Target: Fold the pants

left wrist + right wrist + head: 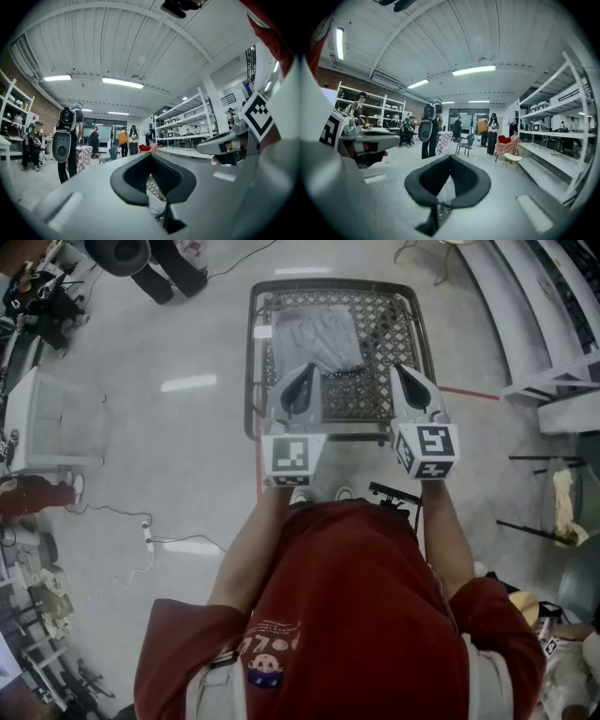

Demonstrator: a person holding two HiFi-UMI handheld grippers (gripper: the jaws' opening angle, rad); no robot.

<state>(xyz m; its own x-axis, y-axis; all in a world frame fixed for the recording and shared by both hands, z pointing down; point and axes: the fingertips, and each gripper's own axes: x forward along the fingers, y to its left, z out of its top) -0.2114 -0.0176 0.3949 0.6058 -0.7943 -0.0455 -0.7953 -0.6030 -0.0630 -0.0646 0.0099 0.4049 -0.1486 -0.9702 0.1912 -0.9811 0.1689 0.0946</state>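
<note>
Red shirt [356, 615] fills the bottom of the head view, closest to us, and both our arms reach forward past it. We find the pants [319, 338] as a compact grey heap in the far half of the mesh cart [328, 283], a little left of its middle. The heap is close to square, so we can't pick out a clear long axis. The pants lie ahead of and below both tools. Our left gripper [305, 369] is nearer: from above, its tip overlaps the near edge of the cloth. Our right gripper [399, 369] sits off to the pants' right, over bare mesh. Each gripper's own view shows its jaws pressed together, left [151, 155] and right [449, 157]. We see pale cloth and mesh only through the gap beneath the pads, and nothing pinched between them. We judge that the coming move means opening up and dropping toward the near edge. Pale floor [187, 427] surrounds the cart.
</note>
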